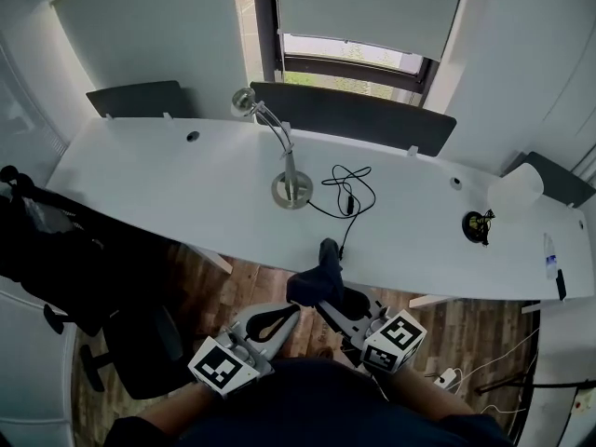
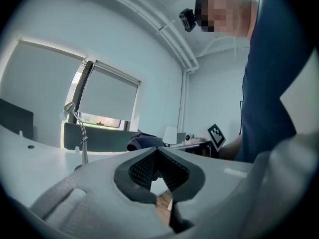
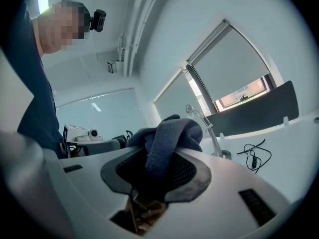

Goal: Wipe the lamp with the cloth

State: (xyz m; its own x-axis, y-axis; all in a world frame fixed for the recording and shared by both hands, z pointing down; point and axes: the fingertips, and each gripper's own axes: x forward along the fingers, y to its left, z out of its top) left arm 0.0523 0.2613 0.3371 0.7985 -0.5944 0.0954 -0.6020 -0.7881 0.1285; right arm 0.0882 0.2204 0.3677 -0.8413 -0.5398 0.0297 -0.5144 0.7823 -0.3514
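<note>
Two tools: both are held low, short of the near edge of the worktop (image 1: 168, 175).
Left tool (image 1: 279, 317): its jaws are drawn together with nothing between them, so it is idle.
Lamp (image 1: 291, 190): it stands upright on the worktop on a round base. Its thin neck bends left to a small head near the far edge. It is well apart from both tools.
Cloth (image 1: 321, 282): it is dark and bunched, and sticks up out of the right tool without touching the lamp.
Right tool (image 1: 333, 307): it is clamped on the lower fold of the cloth.
Cable (image 1: 346, 194): it lies in black loops just right of the lamp base.
Step in hand: this looks like the approach, with the cloth gripped and wiping not yet begun.
Next move: probably a reach forward and slightly left to lay the cloth on the lamp. The press should be light, since the slim neck may sway. The left tool could steady the base, and the cable is best avoided.
</note>
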